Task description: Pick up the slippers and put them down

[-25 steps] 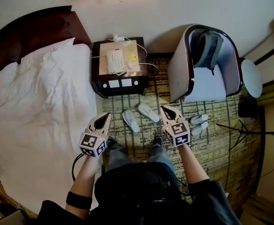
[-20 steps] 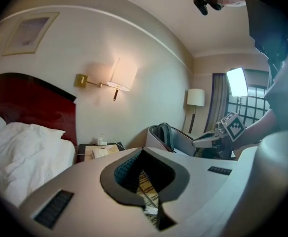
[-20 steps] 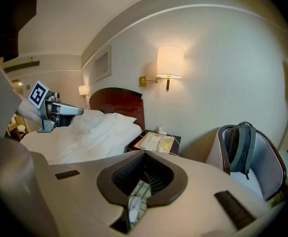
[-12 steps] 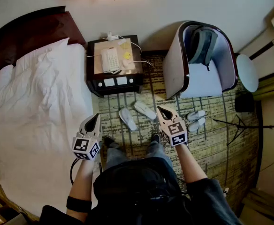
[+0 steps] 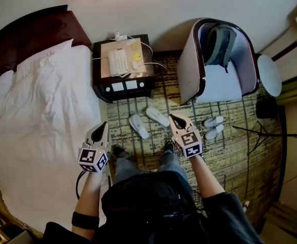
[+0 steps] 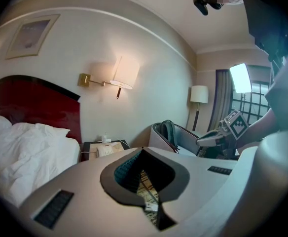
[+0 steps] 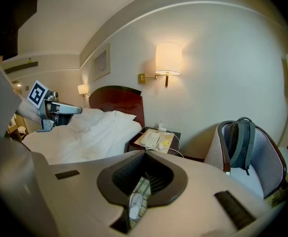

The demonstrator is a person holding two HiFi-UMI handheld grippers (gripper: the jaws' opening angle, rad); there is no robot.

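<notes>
Below you, near carpet (image 5: 238, 159) hidden by your body, slippers (image 5: 138, 126) on open floor between bed (image 5: 36, 111) and armchair (image 5: 189, 78), left tool (image 5: 105, 124) and right tool (image 5: 174, 117) clenched, empty

Left tongs (image 5: 104, 127) and right tongs (image 5: 175, 119) closed, empty, angled down, apart

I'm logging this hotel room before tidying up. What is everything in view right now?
bed: one, white, left.
nightstand: one, dark, right of bed.
telephone: one, white, on nightstand.
armchair: one, pale, right of nightstand.
backpack: one, grey, in armchair.
carpet: one, patterned yellow-brown, floor.
slippers: four, white, on carpet; two before nightstand, two beside armchair.
round table: one, white, far right.
left hand-held gripper: one, pale grey, shut, empty.
right hand-held gripper: one, pale grey, shut, empty.
</notes>
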